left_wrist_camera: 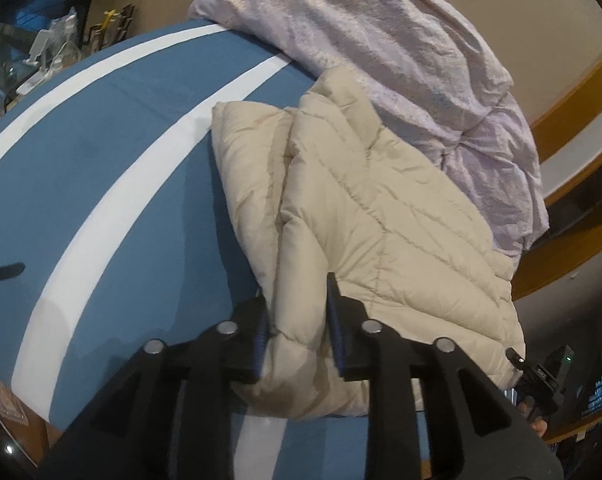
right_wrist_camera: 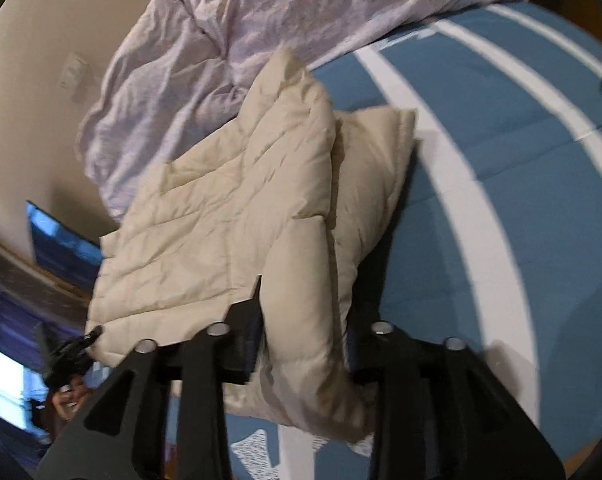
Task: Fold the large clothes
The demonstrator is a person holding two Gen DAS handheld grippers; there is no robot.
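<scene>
A cream quilted puffer jacket (left_wrist_camera: 381, 208) (right_wrist_camera: 221, 208) lies folded on a bed, one padded layer over another. My left gripper (left_wrist_camera: 296, 292) has a rolled sleeve-like fold at the jacket's near edge between its fingers, and the fabric is pinched there and bulges below. My right gripper (right_wrist_camera: 307, 296) holds a similar thick fold. Its left finger (right_wrist_camera: 249, 320) touches the cloth, while its right finger is partly hidden behind it. The other gripper shows small at the jacket's far near-corner in each view (left_wrist_camera: 541, 376) (right_wrist_camera: 69, 352).
The bed has a blue sheet with white stripes (left_wrist_camera: 121, 160) (right_wrist_camera: 501, 168). A crumpled lilac duvet (left_wrist_camera: 381, 40) (right_wrist_camera: 173, 80) is piled behind the jacket against a beige wall. Clutter stands beyond the bed's far left edge (left_wrist_camera: 49, 52). A person's fingers (right_wrist_camera: 67, 396) show low on the left.
</scene>
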